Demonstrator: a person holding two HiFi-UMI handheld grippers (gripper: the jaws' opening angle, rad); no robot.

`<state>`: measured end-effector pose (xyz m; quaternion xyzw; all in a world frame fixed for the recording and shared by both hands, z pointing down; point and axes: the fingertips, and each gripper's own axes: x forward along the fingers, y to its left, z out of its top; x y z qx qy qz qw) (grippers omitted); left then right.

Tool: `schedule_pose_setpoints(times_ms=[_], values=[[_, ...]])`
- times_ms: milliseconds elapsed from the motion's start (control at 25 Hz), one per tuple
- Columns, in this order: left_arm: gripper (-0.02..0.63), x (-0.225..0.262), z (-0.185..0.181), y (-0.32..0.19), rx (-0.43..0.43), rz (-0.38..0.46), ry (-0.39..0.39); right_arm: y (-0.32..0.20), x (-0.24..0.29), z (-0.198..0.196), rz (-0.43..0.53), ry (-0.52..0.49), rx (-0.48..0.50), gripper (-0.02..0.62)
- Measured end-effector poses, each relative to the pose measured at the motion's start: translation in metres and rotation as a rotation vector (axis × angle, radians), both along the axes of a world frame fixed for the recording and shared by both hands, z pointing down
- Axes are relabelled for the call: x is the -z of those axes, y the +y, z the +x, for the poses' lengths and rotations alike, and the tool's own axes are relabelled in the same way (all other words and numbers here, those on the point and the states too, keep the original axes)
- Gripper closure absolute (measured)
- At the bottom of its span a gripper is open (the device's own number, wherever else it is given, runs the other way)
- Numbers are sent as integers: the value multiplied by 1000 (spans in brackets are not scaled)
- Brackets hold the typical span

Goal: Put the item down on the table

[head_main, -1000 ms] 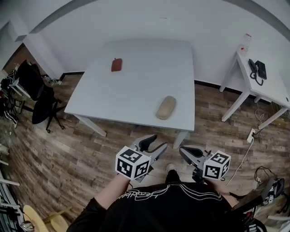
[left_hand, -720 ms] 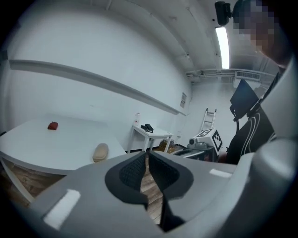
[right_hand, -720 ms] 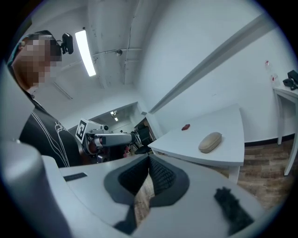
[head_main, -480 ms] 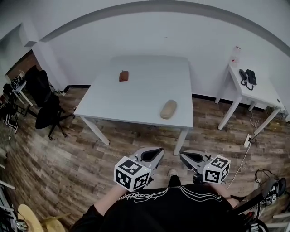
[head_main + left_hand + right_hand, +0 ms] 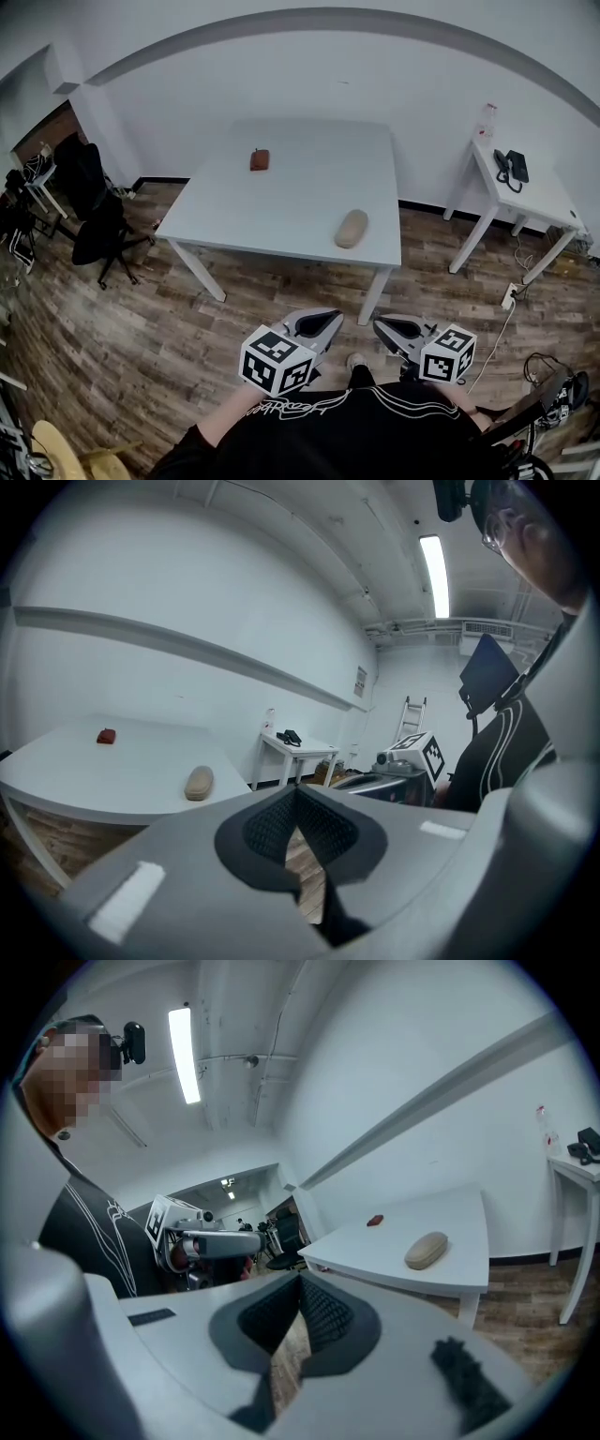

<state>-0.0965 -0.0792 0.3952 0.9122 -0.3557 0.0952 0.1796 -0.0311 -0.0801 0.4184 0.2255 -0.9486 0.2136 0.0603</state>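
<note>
A tan oblong item (image 5: 352, 228) lies near the front right edge of the white table (image 5: 281, 197), and a small red-brown item (image 5: 260, 159) lies toward its far left. Both grippers hang close to the person's body, well short of the table, over the wood floor. My left gripper (image 5: 326, 319) is shut with nothing between its jaws; its own view shows the tips meeting (image 5: 298, 789). My right gripper (image 5: 380, 324) is likewise shut and empty (image 5: 300, 1281). The tan item (image 5: 198, 782) (image 5: 426, 1250) and the red one (image 5: 106, 736) (image 5: 375, 1221) show in both gripper views.
A small white side table (image 5: 525, 192) with a black telephone (image 5: 511, 166) stands at the right. Black office chairs (image 5: 94, 220) stand at the left. A cable and wall socket (image 5: 511, 292) lie on the floor at the right.
The left gripper's jaws have gone from open to shut. The head view has lifted, so the table sits a little farther off. Both items lie where they were.
</note>
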Motion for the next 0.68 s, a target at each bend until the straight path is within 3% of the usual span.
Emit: schedule_pose_setpoints(times_ms=[280, 680], values=[[600, -4, -3, -11, 15, -12, 32, -5, -4, 3, -11, 15, -15, 588], [600, -4, -3, -22, 30, -6, 19, -12, 1, 0, 3, 16, 6, 588]])
